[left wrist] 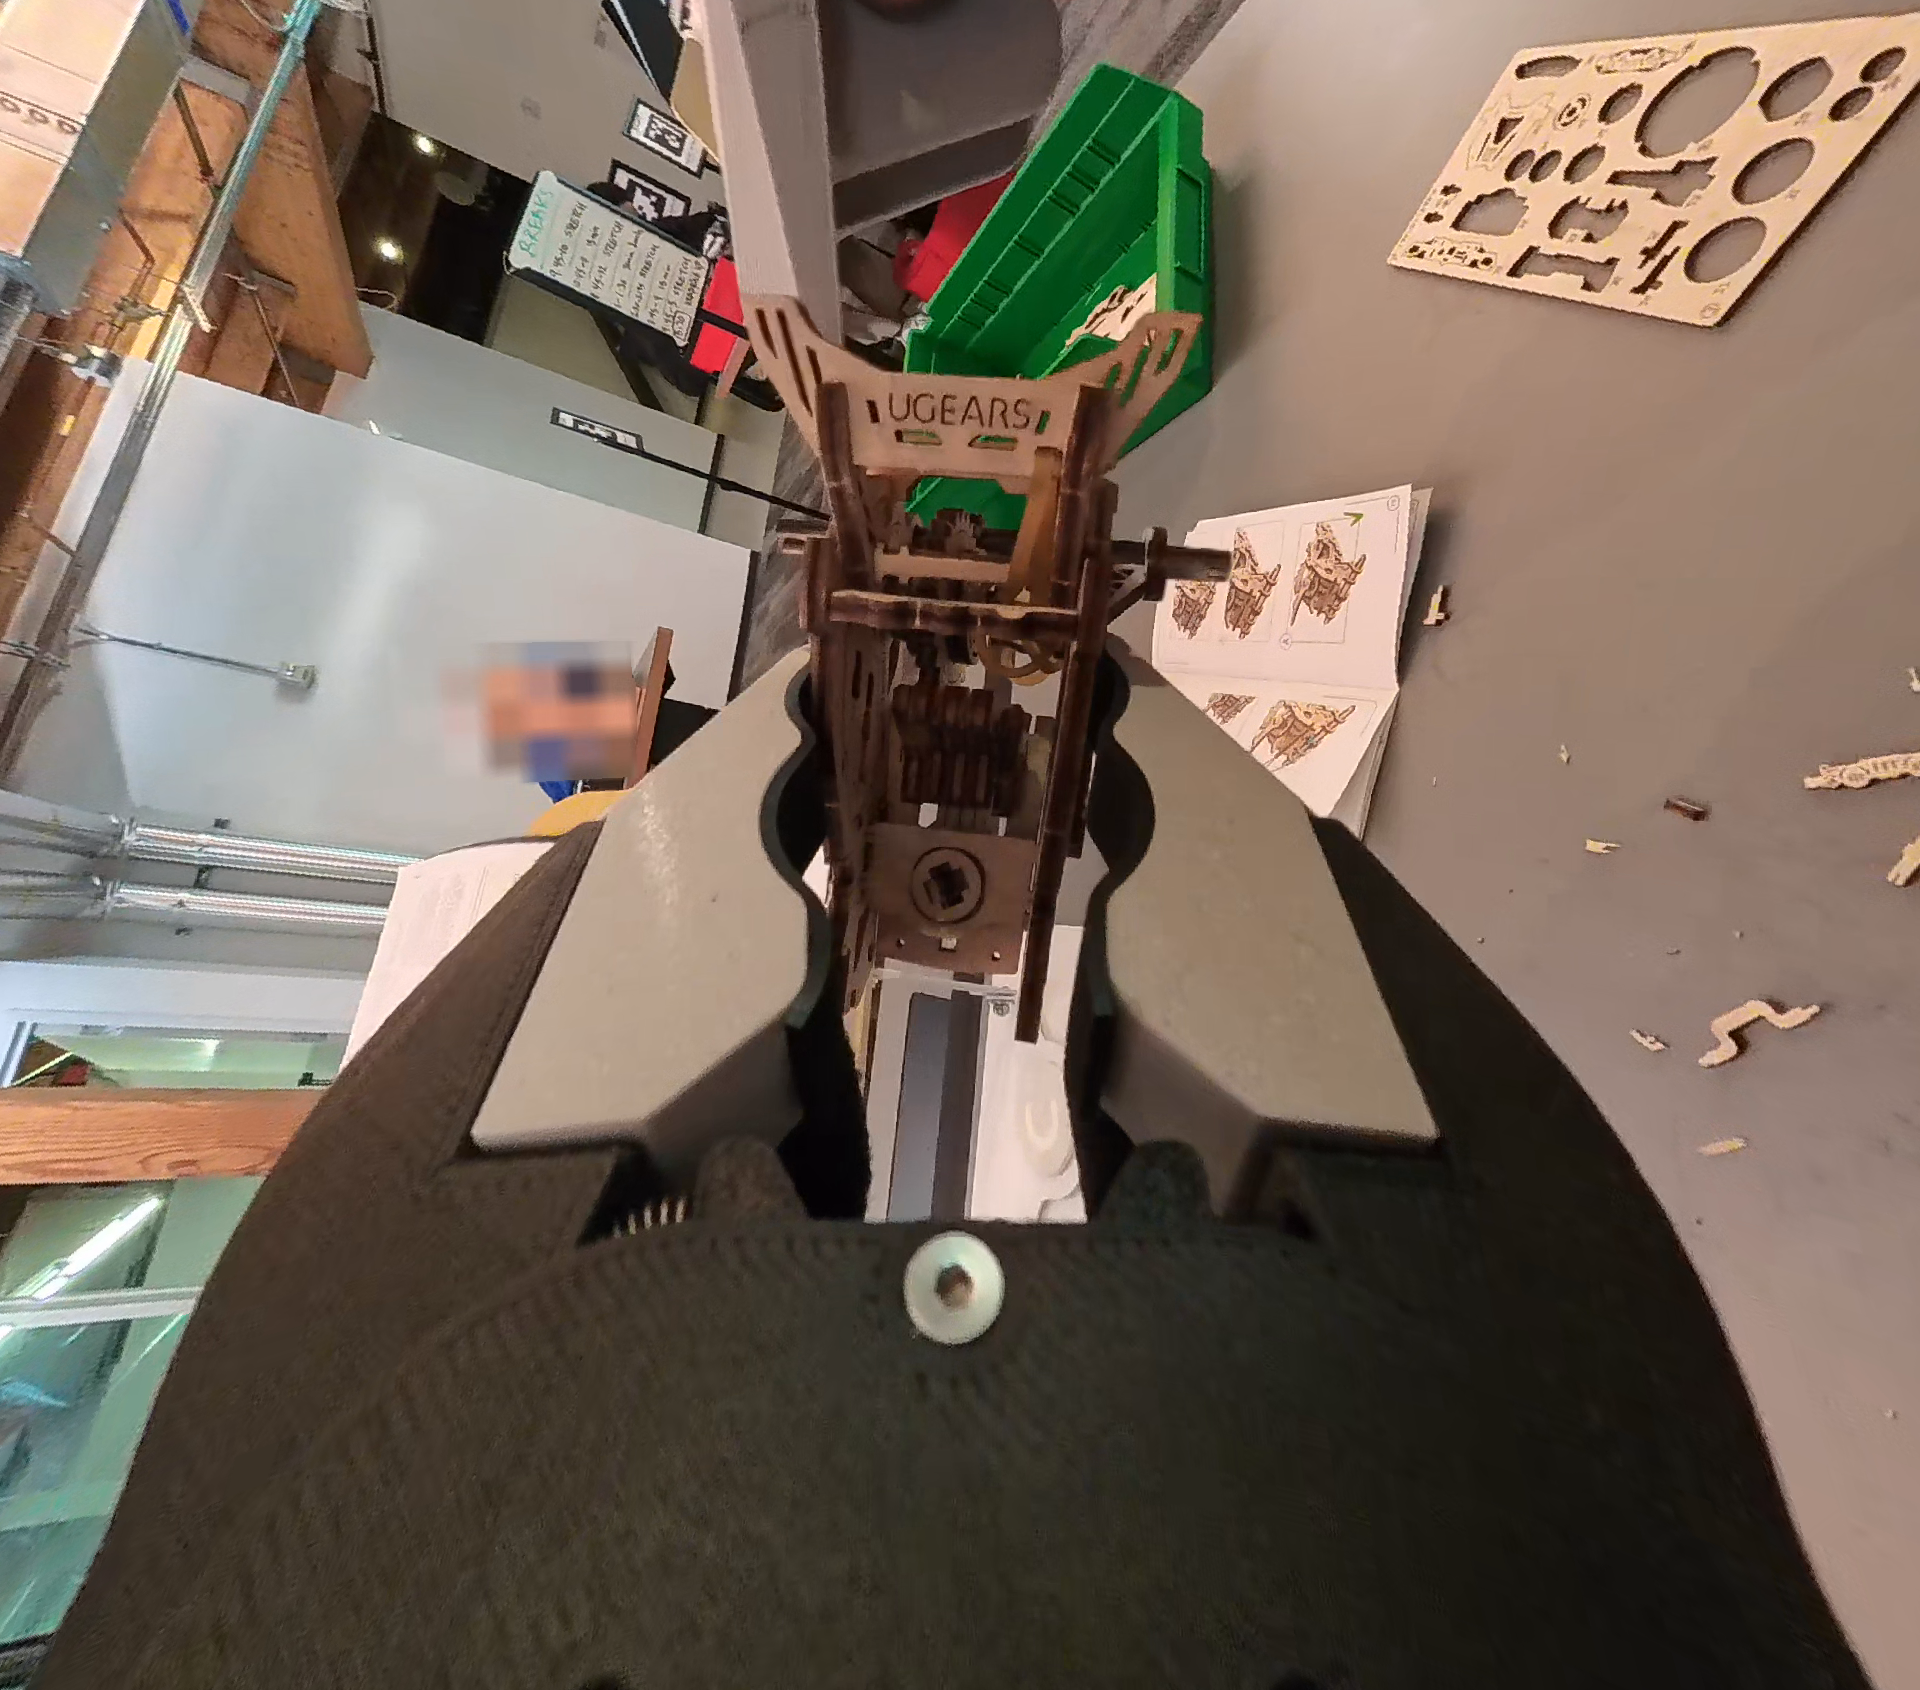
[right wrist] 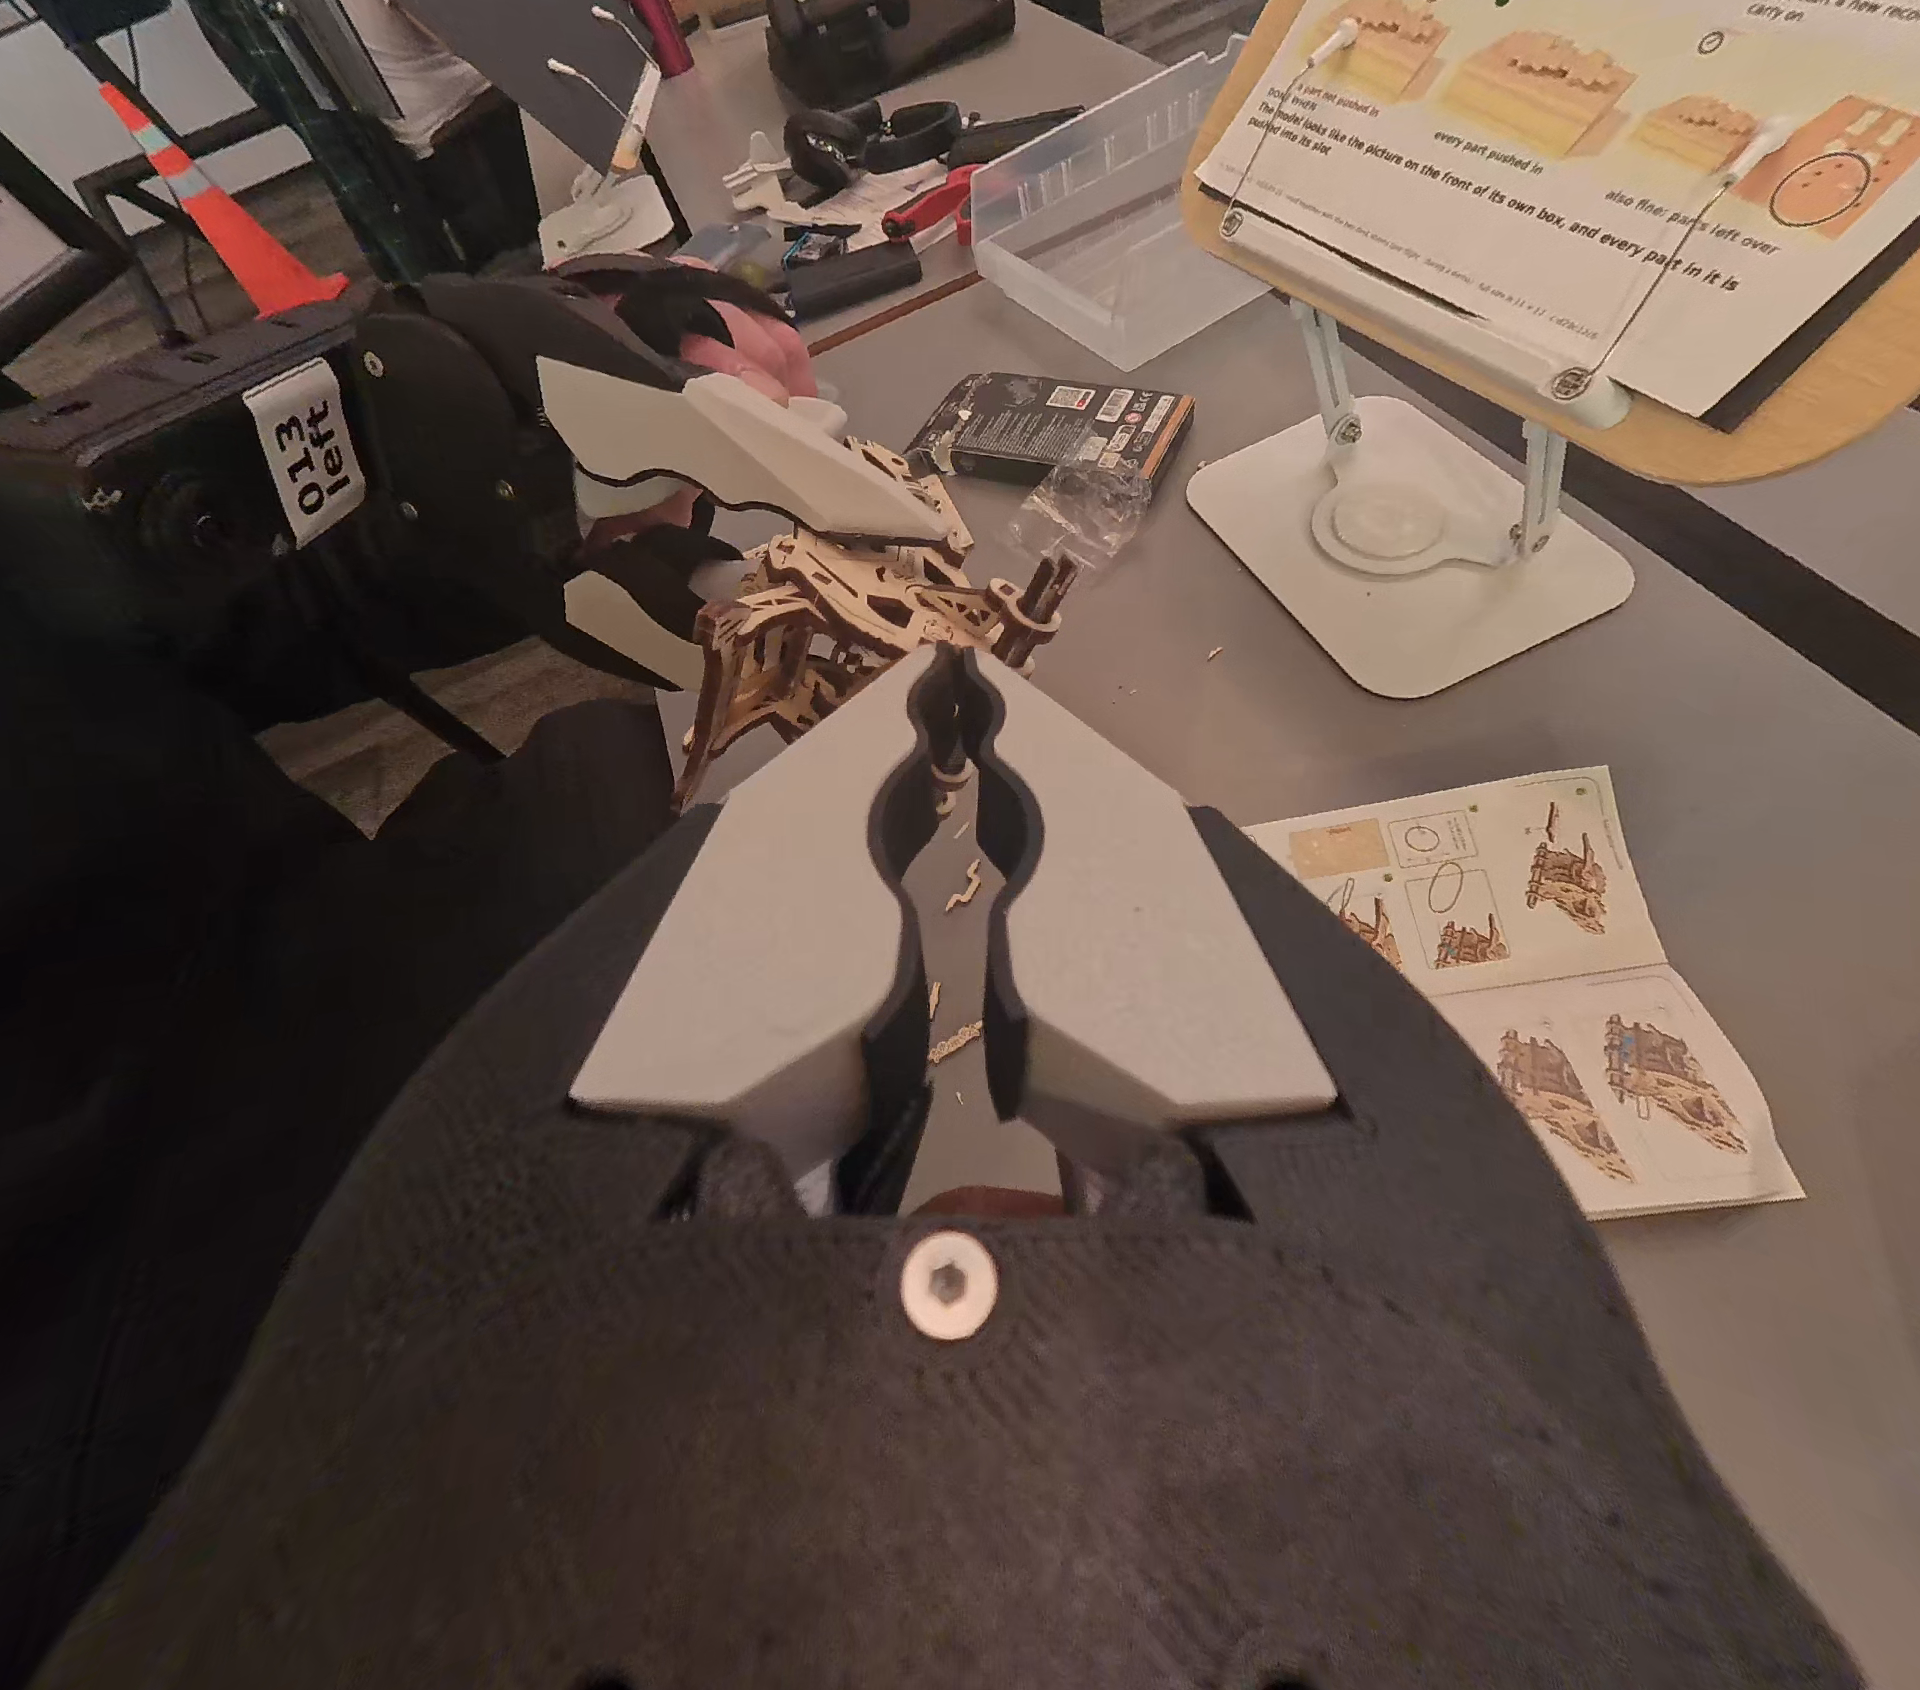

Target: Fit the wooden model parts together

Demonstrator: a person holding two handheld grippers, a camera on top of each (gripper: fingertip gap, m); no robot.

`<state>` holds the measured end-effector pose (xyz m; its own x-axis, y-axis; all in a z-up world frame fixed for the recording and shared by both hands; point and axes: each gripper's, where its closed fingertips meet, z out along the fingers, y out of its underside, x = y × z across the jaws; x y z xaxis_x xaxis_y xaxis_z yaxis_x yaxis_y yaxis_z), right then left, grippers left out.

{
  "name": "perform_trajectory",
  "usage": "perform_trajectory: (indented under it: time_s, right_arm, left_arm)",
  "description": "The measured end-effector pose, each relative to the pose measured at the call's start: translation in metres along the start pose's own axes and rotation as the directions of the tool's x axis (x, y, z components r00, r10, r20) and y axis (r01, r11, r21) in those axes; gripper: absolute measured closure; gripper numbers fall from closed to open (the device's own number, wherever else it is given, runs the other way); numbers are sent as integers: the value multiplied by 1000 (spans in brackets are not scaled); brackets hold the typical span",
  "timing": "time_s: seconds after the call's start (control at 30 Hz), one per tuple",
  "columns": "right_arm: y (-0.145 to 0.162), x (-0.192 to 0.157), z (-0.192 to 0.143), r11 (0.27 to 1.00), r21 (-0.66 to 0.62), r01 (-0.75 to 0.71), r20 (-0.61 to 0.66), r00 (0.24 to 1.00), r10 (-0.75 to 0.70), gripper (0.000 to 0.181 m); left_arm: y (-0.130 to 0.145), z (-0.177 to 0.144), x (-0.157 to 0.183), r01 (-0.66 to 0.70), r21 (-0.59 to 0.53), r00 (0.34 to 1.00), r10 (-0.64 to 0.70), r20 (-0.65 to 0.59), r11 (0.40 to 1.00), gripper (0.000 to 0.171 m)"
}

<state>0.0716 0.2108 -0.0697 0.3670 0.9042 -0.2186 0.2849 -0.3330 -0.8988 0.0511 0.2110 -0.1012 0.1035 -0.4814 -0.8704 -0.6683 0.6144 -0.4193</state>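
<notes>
The wooden model (left wrist: 951, 580), a brown and tan plywood frame with gears inside and an axle sticking out to the right, sits between the grey fingers of my left gripper (left wrist: 951, 705), which is shut on its sides. In the right wrist view the left gripper (right wrist: 831, 580) holds the model (right wrist: 831, 653) just above the grey table (right wrist: 1351, 705). My right gripper (right wrist: 951, 664) has its tips closed on a thin edge at the model's end. In the left wrist view the right gripper (left wrist: 821, 290) comes in from above onto the model's far corner.
A green bin (left wrist: 1070, 238), a punched-out plywood sheet (left wrist: 1662, 165), an open instruction booklet (right wrist: 1507, 965) and wood scraps (left wrist: 1756, 1027) lie on the table. A clear plastic tray (right wrist: 1101, 217), a black kit box (right wrist: 1049, 425) and a white stand with a sheet (right wrist: 1455, 549) stand behind. Left tips to right tips: about 4 cm.
</notes>
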Motion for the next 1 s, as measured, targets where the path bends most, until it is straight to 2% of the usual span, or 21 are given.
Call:
perform_trajectory:
  time_s: [0.6,1.0]
  right_arm:
    - [-3,-2,4,1000,25,-3,19,1000,2,181]
    - [-5,-10,1,998,33,50,35,998,-51,181]
  left_arm:
    - [-1,1,-1,44,10,999,-44,-1,999,126]
    - [-1,-2,-4,97,24,995,-97,3,995,127]
